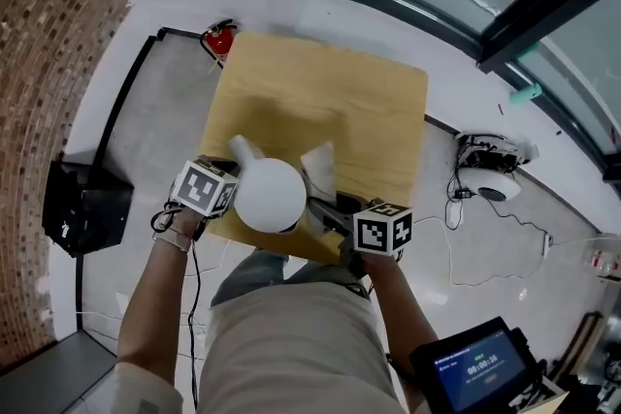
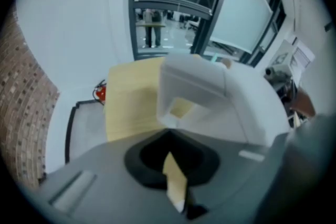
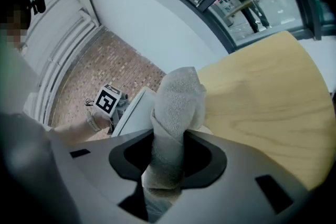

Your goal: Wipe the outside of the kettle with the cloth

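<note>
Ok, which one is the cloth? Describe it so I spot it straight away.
Find the light wooden table, then the round white kettle at its near edge. Right beside the kettle, the cloth stands up from the right gripper, whose jaws pinch it: pale grey and fuzzy, where the kettle is smooth and white.

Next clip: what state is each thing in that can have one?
left claw: shut, nothing between its jaws
right claw: shut on the cloth
cloth: bunched up
kettle: upright, at the wooden table's near edge
screen: lit
</note>
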{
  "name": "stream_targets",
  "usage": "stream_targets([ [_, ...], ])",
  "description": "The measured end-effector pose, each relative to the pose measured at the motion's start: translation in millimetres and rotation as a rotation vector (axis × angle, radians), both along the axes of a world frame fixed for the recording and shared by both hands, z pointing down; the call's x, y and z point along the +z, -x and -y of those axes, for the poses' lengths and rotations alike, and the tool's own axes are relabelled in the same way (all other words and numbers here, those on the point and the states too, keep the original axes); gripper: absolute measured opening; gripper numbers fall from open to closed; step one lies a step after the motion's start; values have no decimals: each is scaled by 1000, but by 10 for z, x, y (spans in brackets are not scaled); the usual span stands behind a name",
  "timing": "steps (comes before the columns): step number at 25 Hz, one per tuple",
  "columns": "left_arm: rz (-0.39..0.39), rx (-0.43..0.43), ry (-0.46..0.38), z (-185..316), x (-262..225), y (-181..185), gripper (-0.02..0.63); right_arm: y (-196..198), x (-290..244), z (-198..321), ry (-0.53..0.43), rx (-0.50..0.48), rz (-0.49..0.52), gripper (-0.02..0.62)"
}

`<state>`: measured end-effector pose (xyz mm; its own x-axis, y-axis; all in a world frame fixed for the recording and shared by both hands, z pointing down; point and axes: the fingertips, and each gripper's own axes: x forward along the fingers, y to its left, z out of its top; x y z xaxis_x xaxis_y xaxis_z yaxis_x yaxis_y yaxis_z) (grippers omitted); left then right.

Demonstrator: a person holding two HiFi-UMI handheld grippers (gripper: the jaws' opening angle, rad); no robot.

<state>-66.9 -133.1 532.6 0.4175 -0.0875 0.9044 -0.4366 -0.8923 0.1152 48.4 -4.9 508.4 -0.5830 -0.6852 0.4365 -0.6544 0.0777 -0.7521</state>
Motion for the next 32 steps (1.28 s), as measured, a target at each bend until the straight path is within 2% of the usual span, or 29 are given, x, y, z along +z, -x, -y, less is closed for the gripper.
stream_targets([
  [3, -22, -51, -4, 46, -54, -137, -2, -144, 41, -106, 12, 71, 67, 146],
  [5, 30, -94, -75, 114, -97, 41, -2, -215, 52, -121, 12, 97, 95, 146],
  [7, 90, -140, -182, 209, -239, 312, -2, -261, 40, -113, 2, 104, 97, 146],
  [8, 98, -160, -223, 214, -426, 371, -2, -275, 20, -96, -9, 101, 94, 147],
  [9, 73, -169, -239, 166, -672, 330, -2, -289, -19, -71, -26, 94, 91, 146],
  [11, -75, -137, -183, -94, -1165, 0, -2, -325, -156, -13, -67, 84, 92, 146],
  [13, -227, -60, -45, -461, -1443, -401, -2, -350, -354, 57, -117, 82, 115, 146],
  [14, -250, -17, 18, -616, -1447, -540, -2, -353, -458, 100, -142, 81, 138, 146],
  [16, -180, 59, 81, -810, -1222, -639, -2, -342, -607, 177, -178, 75, 187, 146],
  [18, -107, 81, 108, -892, -997, -623, -1, -303, -600, 210, -180, 59, 211, 147],
  [22, -129, 66, 153, -894, -980, -629, 0, -262, -293, 206, -116, 65, 258, 147],
  [26, -123, 80, 167, -909, -994, -617, 0, -241, 379, 131, 27, 115, 277, 146],
  [30, -98, 98, 125, -925, -964, -658, 0, -219, 1191, -98, 212, 88, 118, 146],
  [32, -89, 107, 113, -913, -954, -660, 0, -189, 1329, -144, 244, 91, 111, 146],
])
